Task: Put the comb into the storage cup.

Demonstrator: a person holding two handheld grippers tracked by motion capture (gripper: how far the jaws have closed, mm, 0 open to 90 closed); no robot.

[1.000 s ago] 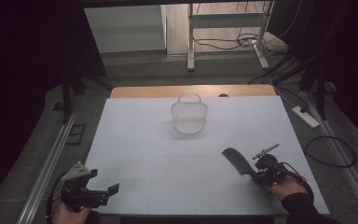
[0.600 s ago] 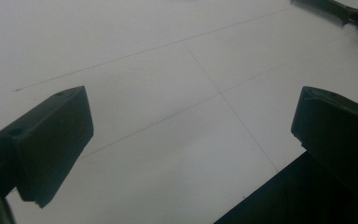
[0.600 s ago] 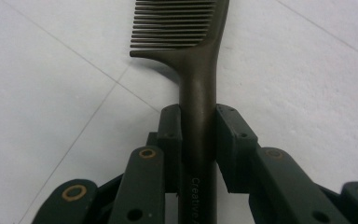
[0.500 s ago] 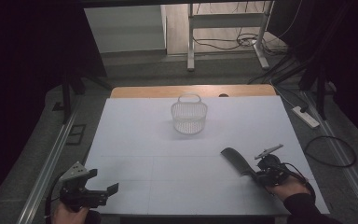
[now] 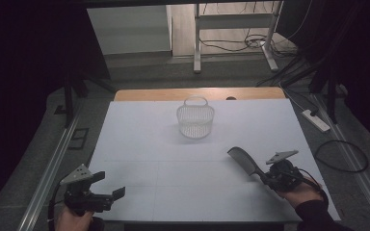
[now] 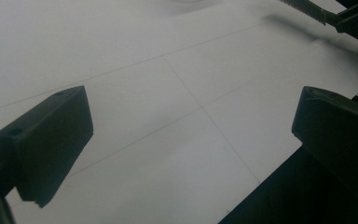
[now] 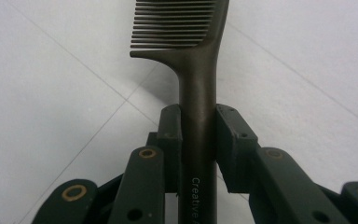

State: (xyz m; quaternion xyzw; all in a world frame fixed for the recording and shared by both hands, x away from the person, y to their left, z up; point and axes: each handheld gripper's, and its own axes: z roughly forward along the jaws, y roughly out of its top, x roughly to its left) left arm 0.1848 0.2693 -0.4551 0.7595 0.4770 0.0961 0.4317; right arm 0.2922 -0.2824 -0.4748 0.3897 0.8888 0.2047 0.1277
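A: Right gripper view first: what is seen nearest the lens?

B: The right tongs are seen pressed against the round handle of a dark comb, one pad on each side of it. White lettering is printed on the handle just behind the pads. Beyond the pads the comb widens into its row of teeth, which are carried above the white table.

A: And what is shown for the other side?

B: In the left gripper view the left tongs are spread wide, and nothing is held between the two black pads. Bare white table with thin seam lines is seen between and past them. Farther off, at the top right corner, the comb's toothed edge is caught beside the other tongs.

A: How is it all laid out from above?

B: In the high view the left tongs are held low over the near left corner of the table, gripped by a hand. The right tongs are well apart from them, at the near right, with the comb pointing up and away from their tips toward the table's middle. Well beyond both tongs, near the far edge, a white wire basket with a handle is seen standing upright.
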